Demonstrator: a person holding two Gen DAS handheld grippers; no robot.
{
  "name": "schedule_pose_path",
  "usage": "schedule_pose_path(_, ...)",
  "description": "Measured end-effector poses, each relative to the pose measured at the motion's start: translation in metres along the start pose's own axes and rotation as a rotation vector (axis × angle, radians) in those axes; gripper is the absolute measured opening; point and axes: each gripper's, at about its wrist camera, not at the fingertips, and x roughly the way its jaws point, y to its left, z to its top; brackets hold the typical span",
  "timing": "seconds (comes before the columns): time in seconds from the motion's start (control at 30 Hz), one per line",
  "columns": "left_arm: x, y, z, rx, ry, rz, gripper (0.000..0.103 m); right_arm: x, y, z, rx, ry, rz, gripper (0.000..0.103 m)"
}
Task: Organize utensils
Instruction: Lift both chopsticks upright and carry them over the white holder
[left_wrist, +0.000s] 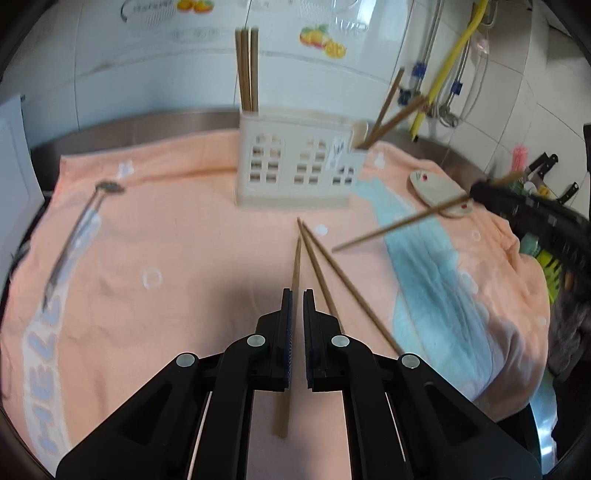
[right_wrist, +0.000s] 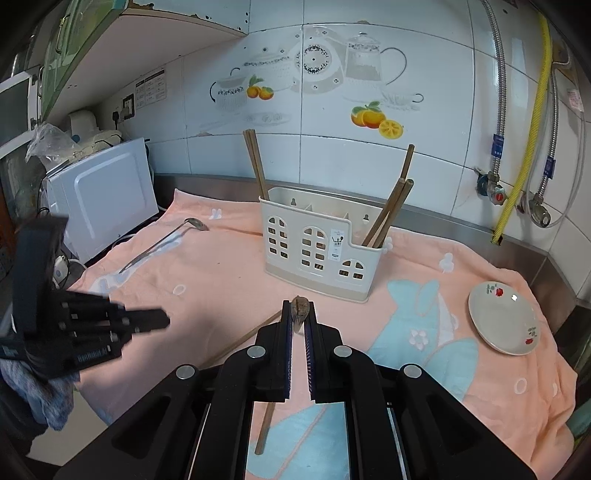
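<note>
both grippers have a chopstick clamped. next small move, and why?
Probably carry the left gripper forward to the holder and tip its chopstick upright over a compartment. Both grippers are shut on chopsticks; the right gripper holds its own. The holder already has chopsticks standing at both ends, and two more lie on the towel.

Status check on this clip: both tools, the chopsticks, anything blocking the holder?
Left tool shut on one chopstick. Right tool shut on another chopstick. Two loose chopsticks on the towel. Holder ahead, path clear.
</note>
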Motion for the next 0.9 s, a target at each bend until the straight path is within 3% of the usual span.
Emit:
schedule_pose_path(0.07,0.007,-0.001,-0.011,0.011,0.029,-0.010,0.007,0.001,0.000,0.000,0.003,0.001,0.003,0.006)
schedule_pose_path(0.2,0.021,-0.001,-0.030,0.020,0.073,0.000,0.024,0.003,0.000,0.000,0.006,0.001,0.004,0.006)
schedule_pose_path(0.53,0.049,0.004,-0.061,0.015,0.155,0.022,0.024,0.004,0.000,0.002,0.006,-0.005,0.000,0.006)
schedule_pose_path(0.8,0.055,0.007,-0.061,-0.004,0.147,0.030,0.021,0.006,0.000,0.001,0.005,0.001,0.000,0.006)
schedule_pose_path(0.9,0.058,0.000,-0.061,0.036,0.147,0.060,0.017,0.006,0.001,0.002,0.002,0.002,-0.001,0.006)
